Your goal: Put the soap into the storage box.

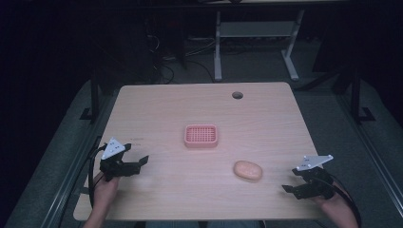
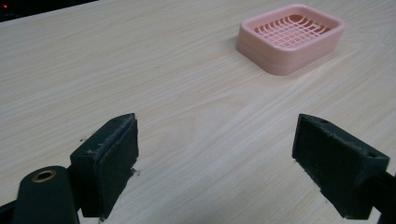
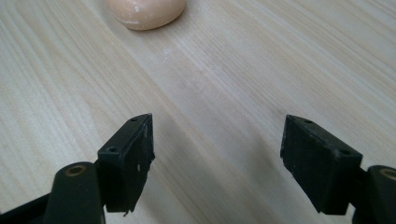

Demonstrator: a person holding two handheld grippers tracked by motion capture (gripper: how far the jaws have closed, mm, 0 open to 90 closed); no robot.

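Observation:
A pink slotted soap dish (image 1: pixel 201 136) sits at the middle of the wooden table (image 1: pixel 190 109). An orange oval soap bar (image 1: pixel 247 170) lies to its right, nearer the front edge. My left gripper (image 1: pixel 142 161) rests near the front left corner, open and empty, its jaws pointing right; the soap dish (image 2: pixel 290 38) lies ahead of it at the upper right of the left gripper view. My right gripper (image 1: pixel 287 189) is at the front right, open and empty, jaws pointing left. The soap bar (image 3: pixel 145 11) sits just beyond it, at the top edge of the right gripper view.
A round cable hole (image 1: pixel 237 95) is in the table's far side. Behind the table stand the white legs of another desk (image 1: pixel 217 47) with cables on the dark floor. Bare wood lies between both grippers and the objects.

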